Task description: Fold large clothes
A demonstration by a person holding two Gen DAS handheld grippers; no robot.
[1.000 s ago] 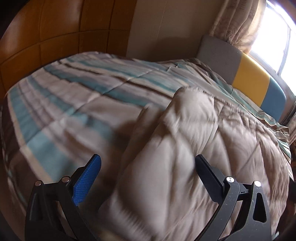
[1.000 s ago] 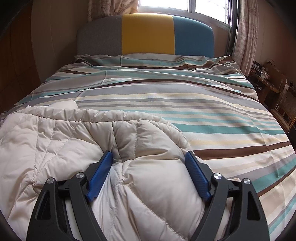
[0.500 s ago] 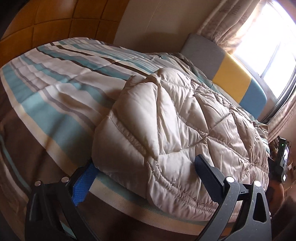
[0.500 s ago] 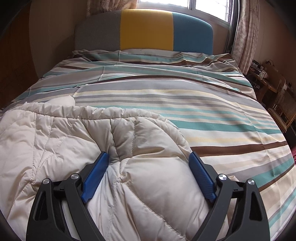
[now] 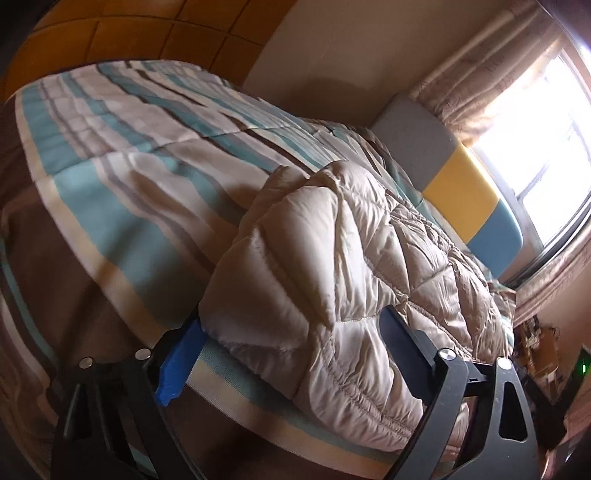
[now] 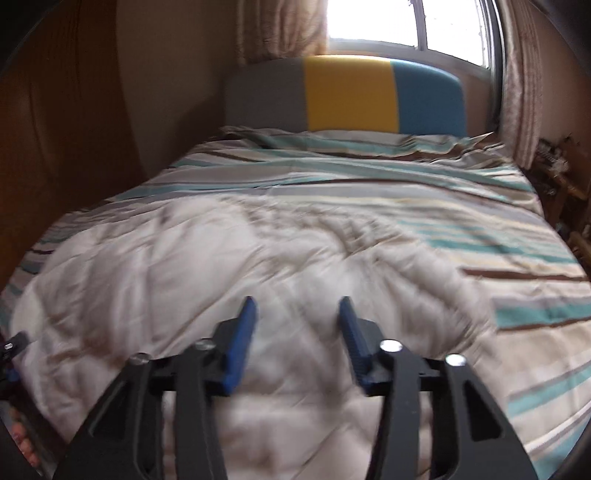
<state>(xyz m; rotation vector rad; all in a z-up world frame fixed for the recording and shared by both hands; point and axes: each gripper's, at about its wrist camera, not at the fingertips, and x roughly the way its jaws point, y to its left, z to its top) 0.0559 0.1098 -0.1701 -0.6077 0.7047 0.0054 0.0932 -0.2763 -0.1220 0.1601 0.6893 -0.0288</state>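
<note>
Right tool (image 6: 297, 325) pulled back, closing empty; jacket (image 6: 207, 266) lies crosswise.

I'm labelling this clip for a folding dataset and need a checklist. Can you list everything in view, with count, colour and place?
puffer jacket: one, beige quilted, lying on the near end of the bed
bedcover: one, striped teal, brown, cream and grey, spread over the bed
headboard: one, grey, yellow and blue panels, at the far end
window: one, bright, behind the headboard
curtains: patterned beige, either side of the window
wood panelling: orange-brown, on the wall beside the bed
side furniture: dark, cluttered, right of the bed; details unclear
left gripper: black, blue pads, jaws wide around the jacket's edge
right gripper: black, blue pads, jaws narrowed above the jacket, blurred
</note>
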